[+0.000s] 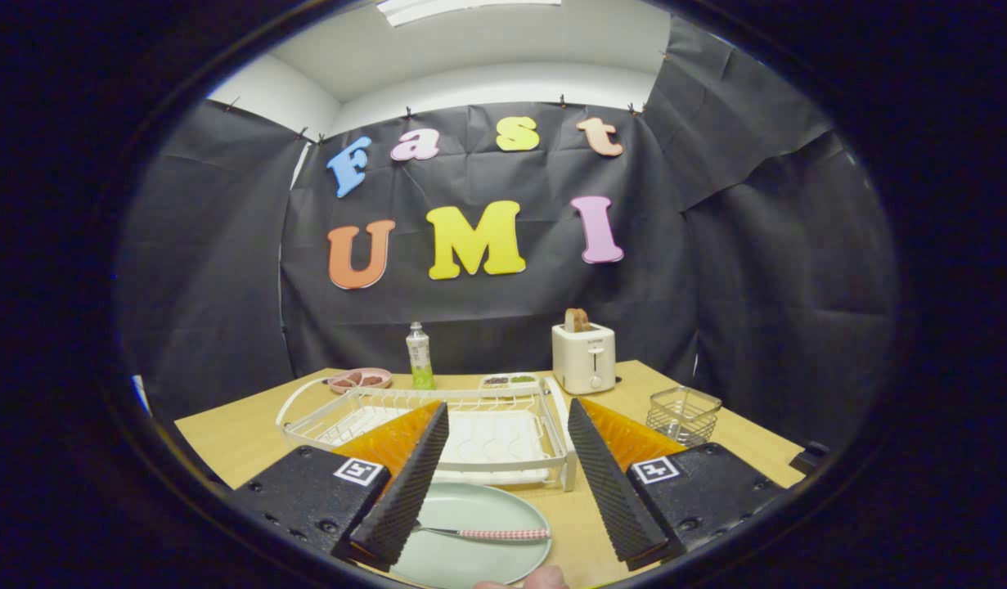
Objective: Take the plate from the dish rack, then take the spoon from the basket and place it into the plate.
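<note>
Plate (470,536) lying flat on the table (225,433), just in front of the dish rack (425,425), with the spoon (487,533) resting across it. My gripper (507,540) hangs above with fingers spread wide, holding nothing; I see the wire basket (683,415) beyond the right finger.

Gripper (507,483) tags: a square black-and-white coded marker on each finger mount, no readable words.
Bottle (420,355) label: far on the counter (225,438), print too small to read.
Toaster (584,357): marking illegible.
</note>
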Demonstrator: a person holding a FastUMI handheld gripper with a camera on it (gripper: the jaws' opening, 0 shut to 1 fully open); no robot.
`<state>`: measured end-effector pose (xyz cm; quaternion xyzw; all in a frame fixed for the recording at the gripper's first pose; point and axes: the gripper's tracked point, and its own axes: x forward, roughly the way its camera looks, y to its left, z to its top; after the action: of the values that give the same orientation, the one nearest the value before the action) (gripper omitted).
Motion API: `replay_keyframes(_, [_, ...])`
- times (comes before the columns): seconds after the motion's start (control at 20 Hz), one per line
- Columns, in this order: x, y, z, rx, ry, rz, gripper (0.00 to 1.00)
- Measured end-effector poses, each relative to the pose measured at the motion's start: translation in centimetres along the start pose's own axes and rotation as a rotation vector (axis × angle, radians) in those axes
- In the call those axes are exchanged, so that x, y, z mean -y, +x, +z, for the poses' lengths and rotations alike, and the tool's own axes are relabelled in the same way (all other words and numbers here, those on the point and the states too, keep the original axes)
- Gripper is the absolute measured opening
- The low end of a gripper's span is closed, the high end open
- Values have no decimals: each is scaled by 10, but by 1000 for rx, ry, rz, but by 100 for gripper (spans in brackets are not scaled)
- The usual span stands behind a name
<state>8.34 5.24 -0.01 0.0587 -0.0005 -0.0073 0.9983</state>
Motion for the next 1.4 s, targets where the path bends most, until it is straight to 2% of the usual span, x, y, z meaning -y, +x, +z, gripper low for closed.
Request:
replay_keyframes(0.25, [9, -20, 19, 31, -14, -19, 95])
replay_keyframes(0.65, [16, -86, 50, 140, -29, -62, 95])
replay_keyframes(0.8, [12, -102, 52, 153, -26, -55, 95])
replay_keyframes(1.4, [-8, -112, 49, 144, -76, -23, 96])
